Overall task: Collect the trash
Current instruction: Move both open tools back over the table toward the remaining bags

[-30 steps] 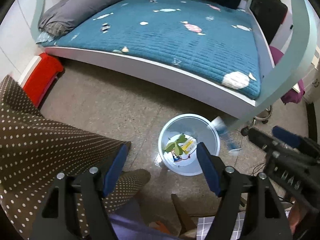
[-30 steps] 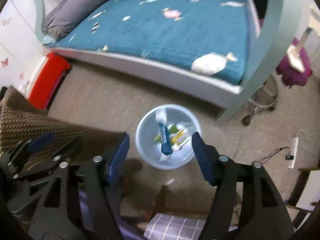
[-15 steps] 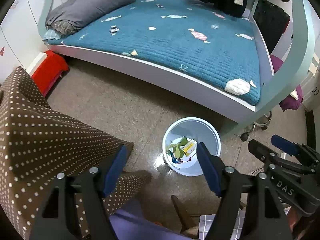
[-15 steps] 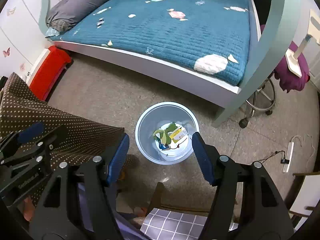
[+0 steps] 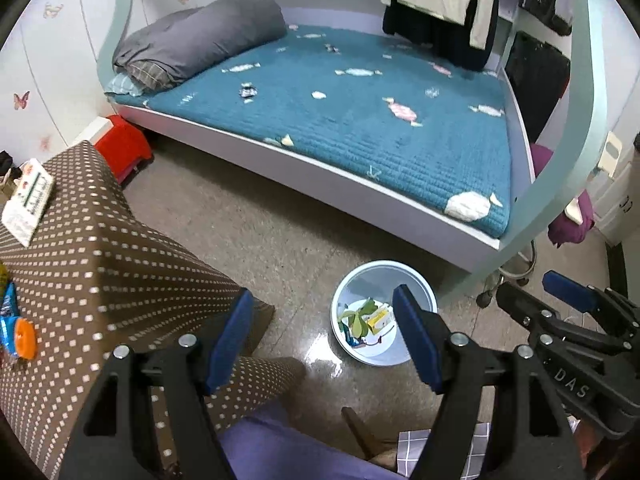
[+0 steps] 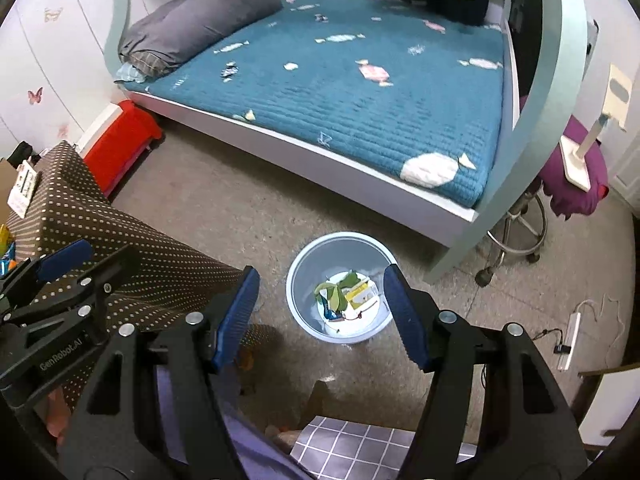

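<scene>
A pale blue bin stands on the floor by the bed, holding green leaves, a yellow packet and a blue scrap. My left gripper hangs open and empty above the floor just left of the bin, and it also shows at the left of the right wrist view. Directly over the bin, my right gripper is open with nothing held; it shows as well in the left wrist view. A blue and orange wrapper and a white packet lie on the brown dotted tablecloth. A small dark wrapper lies on the bed.
A bed with a teal cover and a grey pillow fills the far side. A red stool stands at its left corner. On the right are a wheeled stool with purple cloth and a white lamp, and a power strip on the floor.
Both grippers have risen and drawn back from the bin, which now looks smaller. A blurred blue and white piece dropping at the bin a second ago has settled inside. More of the tabletop shows.
</scene>
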Motion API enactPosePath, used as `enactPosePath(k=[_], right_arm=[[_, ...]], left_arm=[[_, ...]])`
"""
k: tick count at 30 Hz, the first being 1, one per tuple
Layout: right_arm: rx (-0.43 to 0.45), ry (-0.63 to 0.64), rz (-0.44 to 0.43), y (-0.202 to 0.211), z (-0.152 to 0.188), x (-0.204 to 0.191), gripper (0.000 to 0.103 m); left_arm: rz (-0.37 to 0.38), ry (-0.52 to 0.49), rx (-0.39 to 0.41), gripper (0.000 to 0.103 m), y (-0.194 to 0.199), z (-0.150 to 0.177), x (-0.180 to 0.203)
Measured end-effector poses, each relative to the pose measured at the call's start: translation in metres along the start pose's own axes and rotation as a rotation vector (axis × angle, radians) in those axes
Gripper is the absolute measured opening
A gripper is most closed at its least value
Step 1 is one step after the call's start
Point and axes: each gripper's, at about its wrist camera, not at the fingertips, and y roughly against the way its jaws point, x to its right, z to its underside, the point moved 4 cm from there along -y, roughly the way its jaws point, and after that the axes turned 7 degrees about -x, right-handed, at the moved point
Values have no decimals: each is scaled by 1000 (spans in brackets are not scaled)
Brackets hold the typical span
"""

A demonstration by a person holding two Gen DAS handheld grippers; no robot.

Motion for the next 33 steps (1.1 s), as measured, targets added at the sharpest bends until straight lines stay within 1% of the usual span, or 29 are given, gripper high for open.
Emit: enactPosePath(k=[3, 7, 12, 20, 29, 30, 33], right_arm=[[17, 21, 11, 7, -1, -10, 64], [36, 49, 2, 17, -1, -23, 64], [65, 105, -7, 29, -4, -49, 64], [93, 224, -50, 44, -5, -108, 64], [100, 364, -116, 49, 2, -178, 64], [98, 378, -124, 50, 3, -186, 64], [94, 416, -149, 51, 7, -207, 64]], left_arm=[[-2, 16, 21, 71, 11, 2, -8], [-10, 35, 51, 71, 26, 6, -20], [-19, 77, 94, 71, 48, 10, -40], [-50, 147, 141, 71, 77, 21, -81], [-118, 258, 180, 71, 110, 44, -140], [-127, 277, 183, 71, 113, 48, -149], [-158, 320, 191, 78, 120, 56, -170]])
